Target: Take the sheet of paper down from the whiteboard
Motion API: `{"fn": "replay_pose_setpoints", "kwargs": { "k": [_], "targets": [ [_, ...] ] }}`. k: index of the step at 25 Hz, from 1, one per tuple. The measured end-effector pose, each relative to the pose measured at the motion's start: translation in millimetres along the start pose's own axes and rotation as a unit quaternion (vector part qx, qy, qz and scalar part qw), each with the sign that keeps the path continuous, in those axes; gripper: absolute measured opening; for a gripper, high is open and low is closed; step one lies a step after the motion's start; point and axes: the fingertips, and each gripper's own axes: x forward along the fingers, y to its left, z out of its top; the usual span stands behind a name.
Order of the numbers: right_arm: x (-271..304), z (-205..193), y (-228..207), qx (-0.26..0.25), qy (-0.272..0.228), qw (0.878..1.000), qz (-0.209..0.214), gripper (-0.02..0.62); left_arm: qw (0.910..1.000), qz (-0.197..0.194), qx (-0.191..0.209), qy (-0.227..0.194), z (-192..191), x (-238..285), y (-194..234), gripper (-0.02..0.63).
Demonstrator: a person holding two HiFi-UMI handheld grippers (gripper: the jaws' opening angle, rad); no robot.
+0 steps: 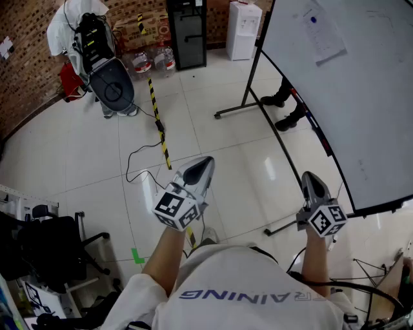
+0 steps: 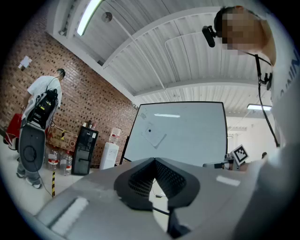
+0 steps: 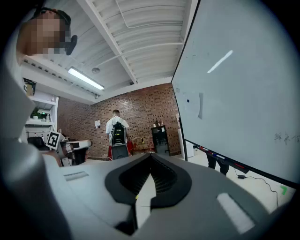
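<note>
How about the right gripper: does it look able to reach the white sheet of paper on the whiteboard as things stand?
Probably not yet: the right gripper, shut and empty, sits short of the white sheet of paper, farther along the whiteboard. Nothing blocks the way; stepping closer should do.

Upside-down letters "RAINING" across the person's white shirt [image 1: 239, 274].

By the brick wall [image 1: 26, 71] stands a person [image 1: 72, 19] — near bottles [image 1: 153, 60], a black cabinet [image 1: 187, 35], perhaps a water dispenser [image 1: 243, 29].
</note>
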Motion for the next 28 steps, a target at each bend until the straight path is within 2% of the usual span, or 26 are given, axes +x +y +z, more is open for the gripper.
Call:
{"fn": "replay_pose_setpoints", "kwargs": {
  "k": [3,8,13,16,21,28],
  "targets": [
    [12.8,6.8,9.9,-0.002,-0.010,1.000,-0.005,0.008,0.9999,-0.009,0.007,0.003,4.8,-2.3,15.3,0.006],
    [39.4,11.2,9.7,-0.010,-0.001,1.000,0.003,0.008,0.9996,0.001,0.027,0.003,10.6,5.7,35.8,0.006],
    [82.5,9.0,10.2,-0.004,0.005,1.000,0.020,0.008,0.9994,0.017,-0.028,-0.006,10.9,18.7,69.9,0.006],
    [120.7,-0.4,12.2,0.006,0.010,0.999,0.036,0.008,0.9992,0.024,-0.031,0.005,9.2,30.4,95.8,0.006],
    [183.6,10.5,-23.0,0.021,0.007,0.999,0.046,0.008,0.9990,0.033,-0.019,0.021,15.2,89.2,133.1,0.006],
    [239.2,64.6,-102.7,0.021,-0.036,0.998,0.049,0.008,0.9995,0.024,0.007,0.021,39.0,209.4,140.2,0.006]
  ]
}}
